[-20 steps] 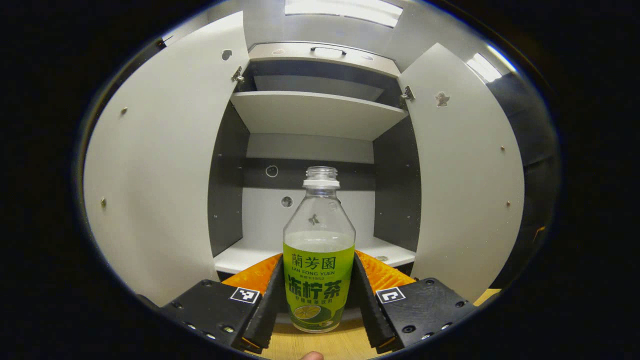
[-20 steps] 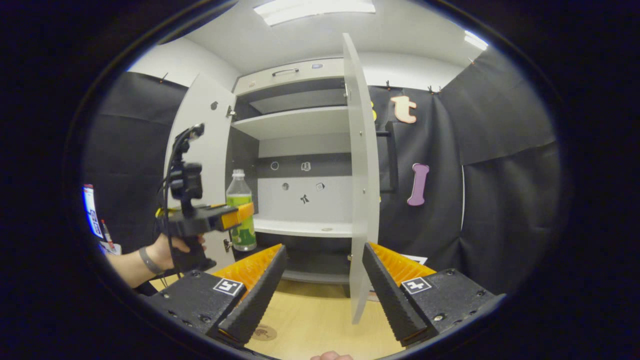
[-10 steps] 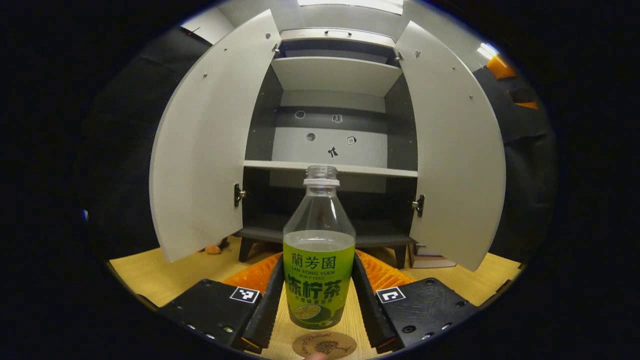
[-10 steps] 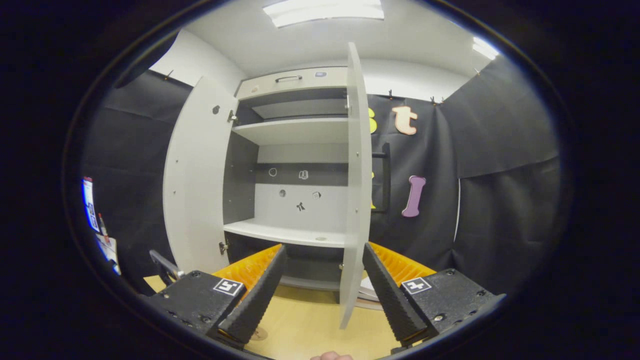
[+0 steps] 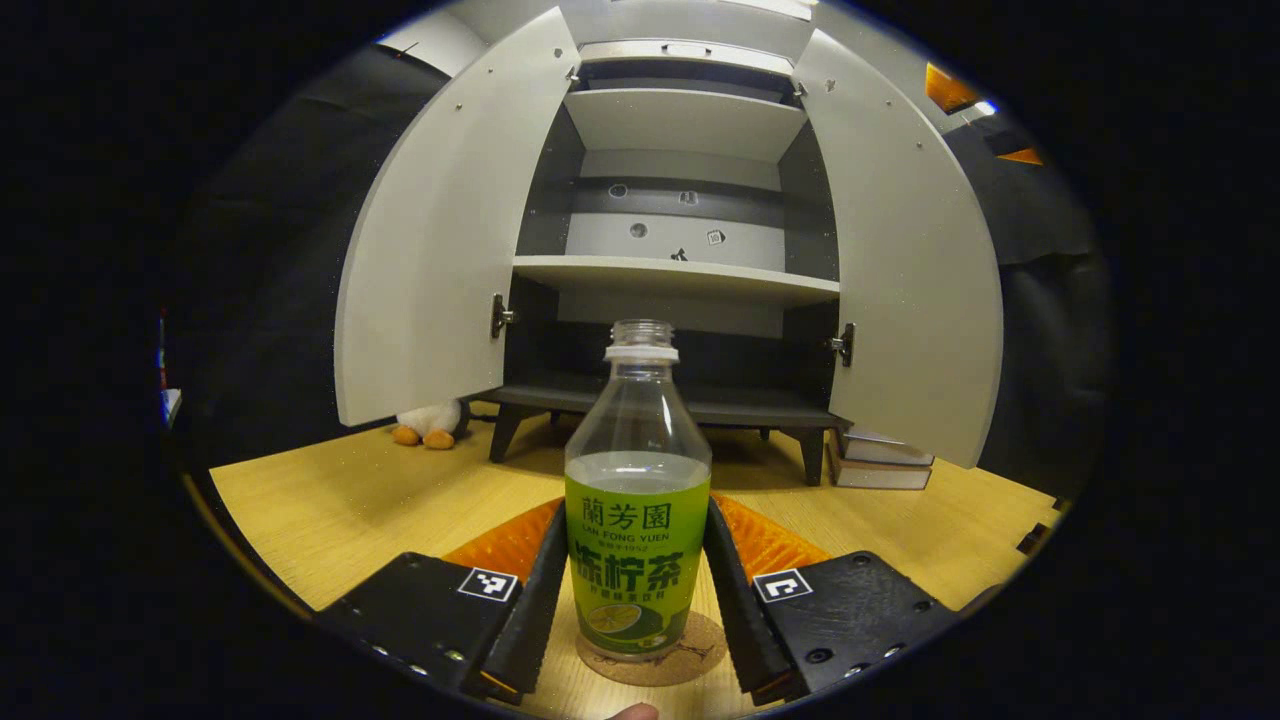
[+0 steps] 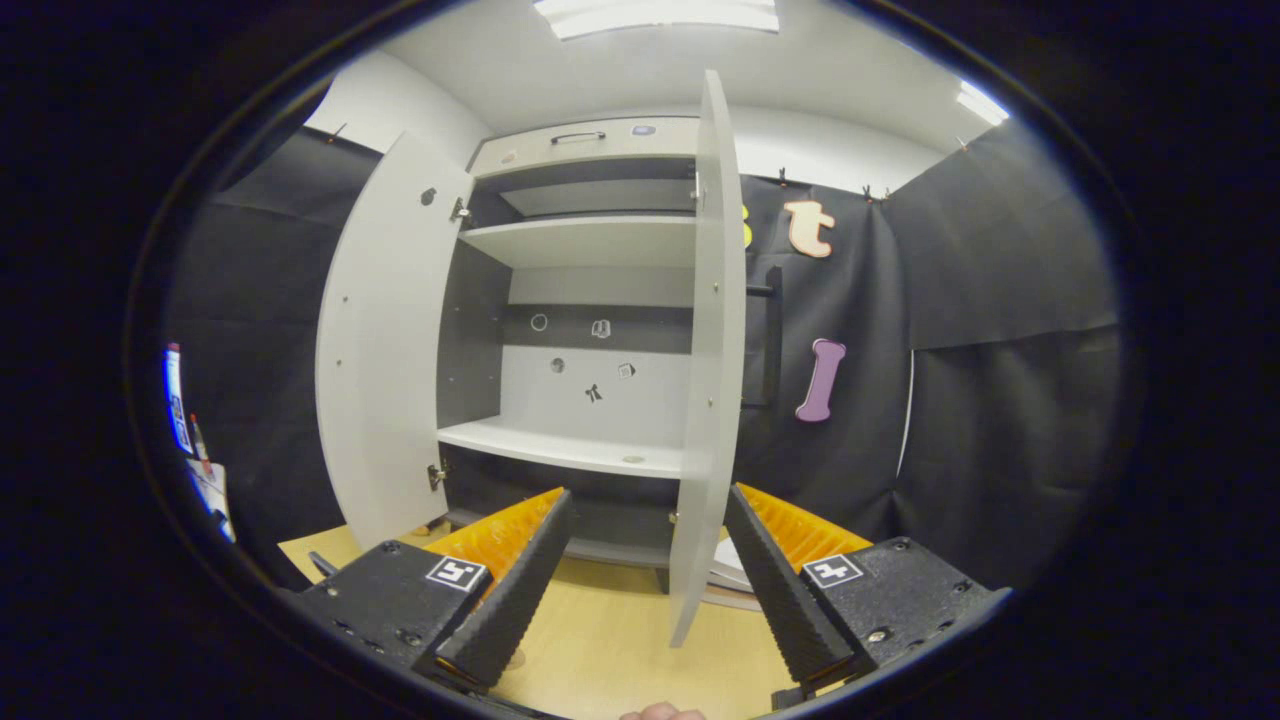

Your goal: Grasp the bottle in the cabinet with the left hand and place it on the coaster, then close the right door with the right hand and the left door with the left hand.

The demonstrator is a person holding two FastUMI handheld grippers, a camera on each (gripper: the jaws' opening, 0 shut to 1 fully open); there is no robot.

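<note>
**Bottle down on the coaster, doors wait**

Pale wooden tabletop (image 5: 330, 500) runs out to the open cabinet (image 5: 680, 275), and off at the far left a small plush toy (image 5: 428, 423) sits by the cabinet's foot. Next comes the left door (image 5: 440, 230), swung wide open. Centre stage in the left gripper view: the left gripper (image 5: 637, 590) is clamped on the bottle (image 5: 638, 520), both fingers pressing its green label. The bottle stands upright, its long axis vertical, base sitting on the round coaster (image 5: 650, 662) between the fingers. So the release looks near: spread the fingers and draw straight back, or that tall bottle could tip. Further right hangs the right door (image 5: 910, 260), with books (image 5: 880, 465) stacked below its edge.

Over in the right gripper view, the right gripper (image 6: 645, 565) is spread wide, holding nothing. That right door's edge (image 6: 708, 350) stands dead ahead, between its fingers but farther off. A swing leftward should close it, by my reading.
</note>
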